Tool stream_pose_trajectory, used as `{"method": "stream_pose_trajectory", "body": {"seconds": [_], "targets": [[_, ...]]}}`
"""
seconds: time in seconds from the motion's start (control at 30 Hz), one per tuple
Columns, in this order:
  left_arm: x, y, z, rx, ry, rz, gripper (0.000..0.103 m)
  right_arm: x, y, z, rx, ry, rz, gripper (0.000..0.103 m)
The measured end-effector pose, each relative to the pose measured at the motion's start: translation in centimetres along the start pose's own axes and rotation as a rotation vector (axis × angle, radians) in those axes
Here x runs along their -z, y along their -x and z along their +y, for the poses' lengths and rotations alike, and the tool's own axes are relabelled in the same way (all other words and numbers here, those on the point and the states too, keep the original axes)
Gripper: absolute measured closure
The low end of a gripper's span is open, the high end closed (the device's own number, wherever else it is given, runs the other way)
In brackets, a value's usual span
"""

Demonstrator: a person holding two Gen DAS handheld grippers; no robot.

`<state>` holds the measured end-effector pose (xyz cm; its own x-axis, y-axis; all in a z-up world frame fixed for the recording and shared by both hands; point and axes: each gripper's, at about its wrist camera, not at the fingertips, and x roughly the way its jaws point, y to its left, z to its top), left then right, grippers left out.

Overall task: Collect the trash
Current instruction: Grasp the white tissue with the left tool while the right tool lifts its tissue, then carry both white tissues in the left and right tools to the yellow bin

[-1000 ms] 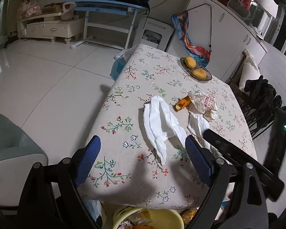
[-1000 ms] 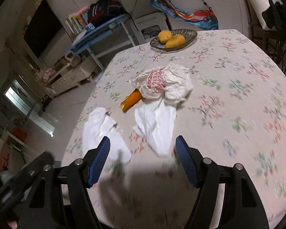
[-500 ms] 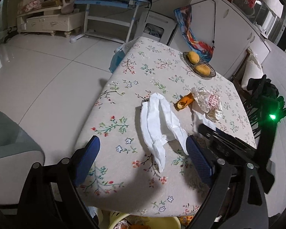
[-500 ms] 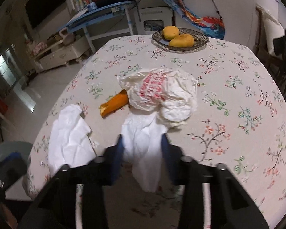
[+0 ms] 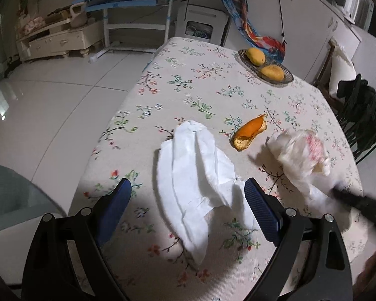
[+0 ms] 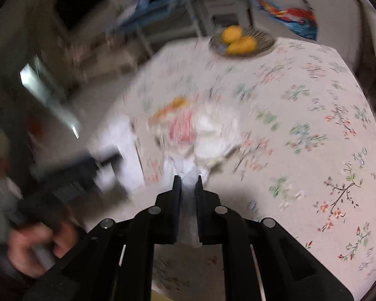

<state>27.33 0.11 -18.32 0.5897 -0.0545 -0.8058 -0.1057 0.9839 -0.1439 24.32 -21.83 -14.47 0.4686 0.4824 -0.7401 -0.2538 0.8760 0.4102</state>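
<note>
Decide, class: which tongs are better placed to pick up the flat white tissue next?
Left. The left tongs are open, straddling the flat white tissue; the right tongs are already shut on another tissue.

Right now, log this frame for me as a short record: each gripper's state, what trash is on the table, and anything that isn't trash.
left gripper: open, above the white tissue, not touching
right gripper: shut on second tissue
crumpled wrapper: beside the second tissue, contact unclear through blur
orange peel: lying loose on the tablecloth
not trash: two mangoes in a dish at the far end
image quality: right wrist view heavily blurred
</note>
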Motion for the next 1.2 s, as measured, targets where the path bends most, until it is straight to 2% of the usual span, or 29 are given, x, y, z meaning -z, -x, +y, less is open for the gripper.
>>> {"method": "stream_pose_trajectory", "body": {"seconds": [0.1,0.17,0.27,0.3,0.33,0.37,0.4,0.43,0.5,0.63,0.7,0.77,0.8,0.9,0.93,0.97,1.07,1.2], "targets": [[0.1,-0.6,-0.5,-0.014,-0.025,0.006,0.015,-0.8,1.6,-1.8,-0.078,-0.105,-0.075,0.092],[0.0,-0.8,-0.5,-0.021,-0.028,0.007,0.015,-0.8,2.4,-2.1,-0.126,-0.128,-0.115,0.092],[-0.1,-1.0,-0.7,-0.024,-0.034,0.002,0.015,-0.5,2.5,-1.6,-0.110,-0.118,-0.091,0.091],[-0.2,-1.0,-0.8,-0.016,-0.040,-0.001,0.015,-0.3,2.3,-1.4,-0.102,-0.110,-0.066,0.087],[-0.2,-1.1,-1.0,-0.006,-0.049,-0.006,0.015,0.1,2.0,-1.2,-0.086,-0.098,-0.041,0.067],[-0.2,-1.1,-1.2,0.005,-0.061,-0.010,0.024,0.6,1.2,-0.6,-0.049,-0.071,-0.007,0.048],[-0.3,-1.2,-1.4,0.007,-0.076,-0.017,0.039,0.9,0.6,-0.2,-0.022,-0.045,0.010,0.046],[-0.4,-1.2,-1.8,0.017,-0.103,-0.017,0.045,1.2,0.2,0.2,0.008,-0.011,0.027,0.046],[-0.3,-1.2,-2.3,0.049,-0.132,-0.011,0.076,1.7,-1.2,1.6,0.069,0.058,0.050,0.044],[-0.1,-0.8,-2.1,0.086,-0.137,-0.001,0.085,2.6,-4.0,3.0,0.171,0.142,0.075,0.041],[-0.2,-0.4,-1.9,0.105,-0.127,0.002,0.086,2.9,-4.7,3.7,0.232,0.203,0.058,0.047],[0.0,-0.1,-1.5,0.121,-0.115,0.006,0.087,3.1,-5.1,4.1,0.266,0.256,0.055,0.086],[0.1,-0.1,-1.4,0.127,-0.109,0.011,0.087,2.9,-5.1,4.0,0.242,0.248,0.063,0.095],[0.3,-0.1,-0.9,0.148,-0.081,0.027,0.086,1.8,-4.4,2.7,0.151,0.153,0.046,0.096],[0.3,0.0,-0.8,0.151,-0.077,0.029,0.086,1.4,-3.7,2.2,0.104,0.108,0.015,0.096],[0.3,0.0,-0.7,0.155,-0.074,0.030,0.086,0.6,-2.3,1.4,0.019,0.046,-0.052,0.096],[0.5,0.1,-0.7,0.160,-0.078,0.031,0.086,-0.9,1.0,0.2,-0.136,-0.038,-0.200,0.096],[0.5,0.3,-0.9,0.167,-0.085,0.029,0.086,-1.3,2.6,-1.3,-0.250,-0.109,-0.248,0.096]]}}
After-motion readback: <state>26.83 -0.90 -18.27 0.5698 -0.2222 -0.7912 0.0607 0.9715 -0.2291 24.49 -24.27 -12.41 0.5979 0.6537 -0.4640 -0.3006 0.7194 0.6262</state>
